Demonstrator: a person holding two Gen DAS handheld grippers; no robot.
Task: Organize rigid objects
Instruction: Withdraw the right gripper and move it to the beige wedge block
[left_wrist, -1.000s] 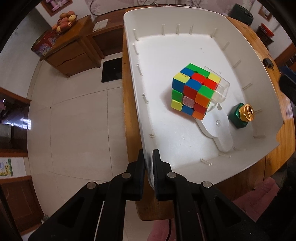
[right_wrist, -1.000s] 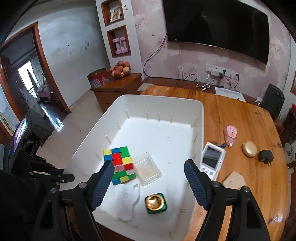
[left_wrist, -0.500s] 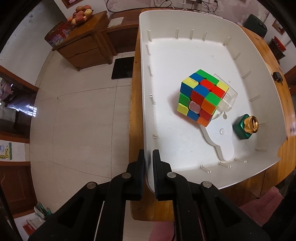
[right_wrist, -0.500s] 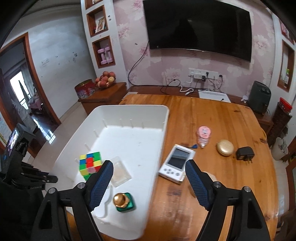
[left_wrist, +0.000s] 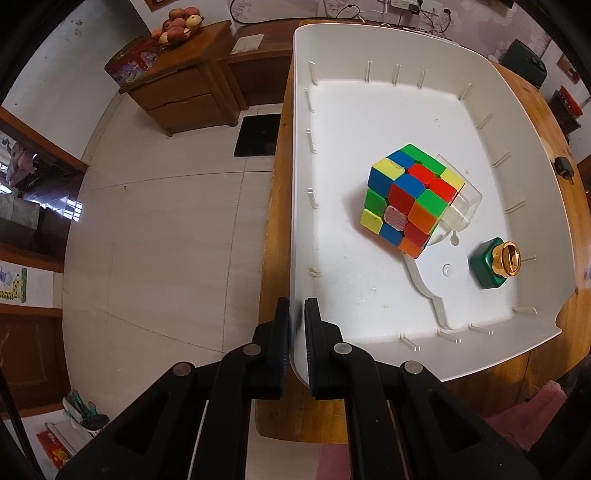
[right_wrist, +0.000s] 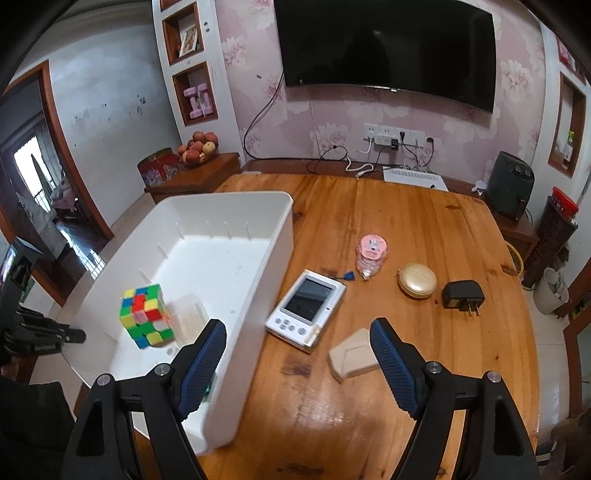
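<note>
Left wrist view: the left tongs (left_wrist: 297, 325) are pinched on the near-left wall of the white plastic bin (left_wrist: 369, 48), one finger outside and one inside, probably to steady or drag the bin on the wooden worktop (left_wrist: 275, 229). At about 1 o'clock from the tongs, inside the bin, sits a Rubik's cube (left_wrist: 410, 199), glossy and sharp-cornered, leaning against a clear plastic box (left_wrist: 460, 210). At 2 o'clock lie a flat white plastic piece (left_wrist: 439, 280) and a green bottle with a gold cap (left_wrist: 496, 266) on its side. Thin ribs line the bin's smooth inner walls.

Right wrist view, from the left: the same bin (right_wrist: 258, 206) at 10 o'clock, then the right tongs (right_wrist: 297, 365) spread wide and empty above the varnished worktop (right_wrist: 424, 221), which suits a reach for a loose item. Between the blue ridged pads (right_wrist: 391, 365), at 12 o'clock, lies a white handheld device with a dark screen (right_wrist: 306, 306); a beige wedge-shaped block (right_wrist: 352, 356) lies nearer the right pad. Farther off at 1 o'clock stand a small clear jar with a pink lid (right_wrist: 371, 254), a round gold case (right_wrist: 416, 280) and a black plug adapter (right_wrist: 461, 293), all hard-shelled and not yet in the bin.
</note>
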